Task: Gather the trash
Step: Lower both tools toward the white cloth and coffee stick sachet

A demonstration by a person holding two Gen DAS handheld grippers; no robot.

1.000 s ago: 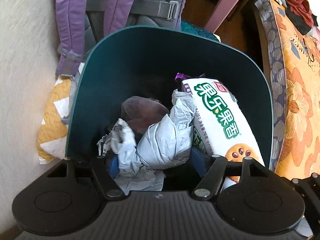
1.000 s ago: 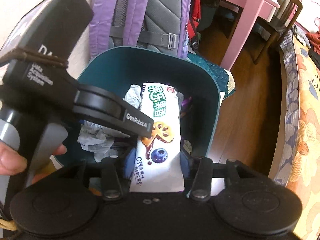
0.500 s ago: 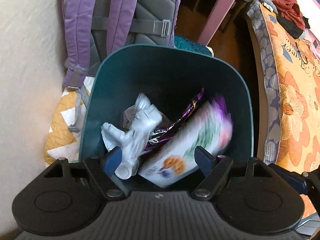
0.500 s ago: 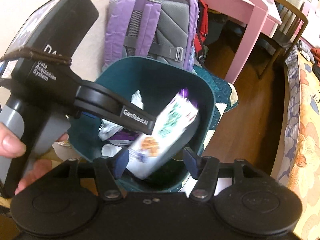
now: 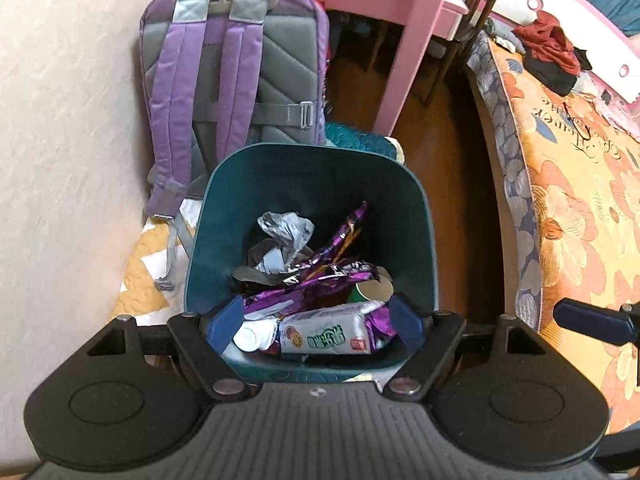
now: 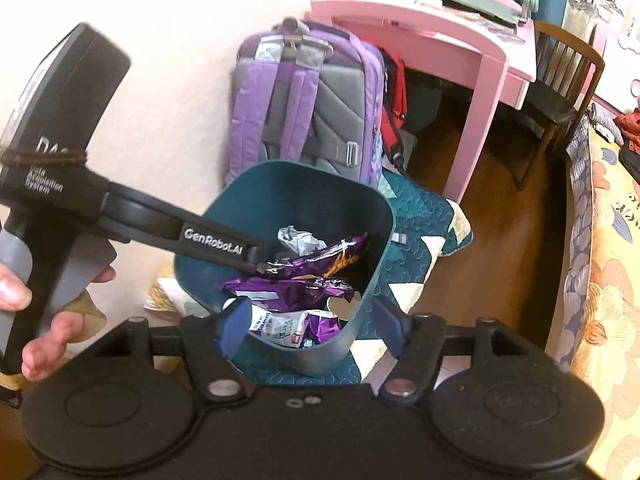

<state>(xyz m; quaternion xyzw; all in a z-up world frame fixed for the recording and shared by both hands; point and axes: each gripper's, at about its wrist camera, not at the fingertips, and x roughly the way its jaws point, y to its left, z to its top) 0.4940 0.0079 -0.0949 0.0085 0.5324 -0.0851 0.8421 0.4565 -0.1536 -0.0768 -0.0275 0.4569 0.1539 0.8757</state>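
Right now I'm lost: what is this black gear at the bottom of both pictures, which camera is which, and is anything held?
No robot here: a person holds a pair of handheld tongs in each hand, each carrying a camera looking along its fingers. The black gear is the tool's own body. In the left view, the left tongs are open and empty over the teal bin. Inside lie a white biscuit packet, purple wrappers and crumpled grey paper. The right view shows the right tongs open and empty too. A purple backpack stands behind.

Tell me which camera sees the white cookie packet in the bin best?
The left wrist view. The white cookie packet lies there in full, cookie picture and green lettering showing, near the teal bin's front wall. In the right wrist view the bin wall hides most of it.
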